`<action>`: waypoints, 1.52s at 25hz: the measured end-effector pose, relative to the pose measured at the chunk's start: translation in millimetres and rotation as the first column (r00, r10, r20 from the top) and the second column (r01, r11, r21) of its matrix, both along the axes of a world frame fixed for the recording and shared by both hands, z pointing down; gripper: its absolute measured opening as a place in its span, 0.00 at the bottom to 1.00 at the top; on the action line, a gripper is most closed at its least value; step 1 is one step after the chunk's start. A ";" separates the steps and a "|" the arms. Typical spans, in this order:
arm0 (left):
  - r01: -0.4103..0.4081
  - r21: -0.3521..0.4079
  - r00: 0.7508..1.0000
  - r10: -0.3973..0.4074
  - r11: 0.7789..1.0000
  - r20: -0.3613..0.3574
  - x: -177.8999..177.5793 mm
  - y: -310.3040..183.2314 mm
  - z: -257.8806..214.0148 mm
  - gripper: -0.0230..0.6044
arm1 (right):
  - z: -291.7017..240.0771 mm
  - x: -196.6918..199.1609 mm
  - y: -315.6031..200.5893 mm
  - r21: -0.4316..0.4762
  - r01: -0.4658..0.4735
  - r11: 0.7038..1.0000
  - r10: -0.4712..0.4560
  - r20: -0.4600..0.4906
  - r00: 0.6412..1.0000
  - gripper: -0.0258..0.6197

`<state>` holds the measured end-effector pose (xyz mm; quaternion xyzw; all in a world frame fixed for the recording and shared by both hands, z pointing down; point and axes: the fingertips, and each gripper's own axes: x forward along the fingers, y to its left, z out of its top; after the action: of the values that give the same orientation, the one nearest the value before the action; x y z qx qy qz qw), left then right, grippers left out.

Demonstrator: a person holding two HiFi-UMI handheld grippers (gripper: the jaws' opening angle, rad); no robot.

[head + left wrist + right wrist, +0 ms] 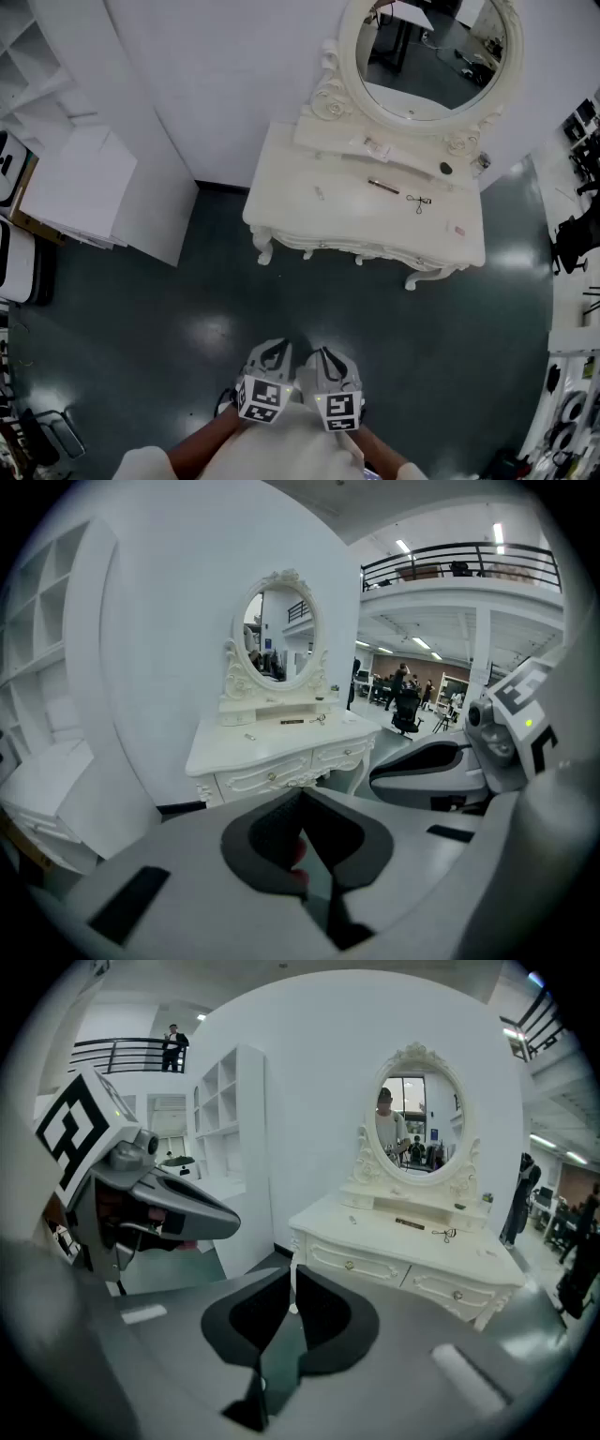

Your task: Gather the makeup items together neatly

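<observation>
At the bottom middle of the head view, the left gripper and right gripper sat side by side, both pinched shut and holding nothing. Well apart from them, at the upper right, makeup lay spread on a white dresser: a dark stick, a curler and a pink bit.

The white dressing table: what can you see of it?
The dressing table is cream-white, seemingly painted wood, with curved carved legs and knobbed drawers. An ornate oval mirror stands upright at its back, by the white wall. It stands on the dark floor. On top lie a dark slim stick, a scissor-like tool and a small pink item, apart from one another.
</observation>
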<state>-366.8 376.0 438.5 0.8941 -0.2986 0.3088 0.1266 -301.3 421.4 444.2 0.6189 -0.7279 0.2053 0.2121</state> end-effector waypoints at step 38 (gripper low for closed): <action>0.044 0.013 0.997 -0.043 0.999 -0.059 120.8 23.7 -24.8 0.04 | -22.6 116.5 19.0 0.120 -0.090 0.989 0.074 0.133 0.988 0.07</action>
<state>-246.0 399.8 413.7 0.8970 -0.3163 0.2775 0.1357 -184.8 440.4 421.6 0.6460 -0.7254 0.2069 0.1167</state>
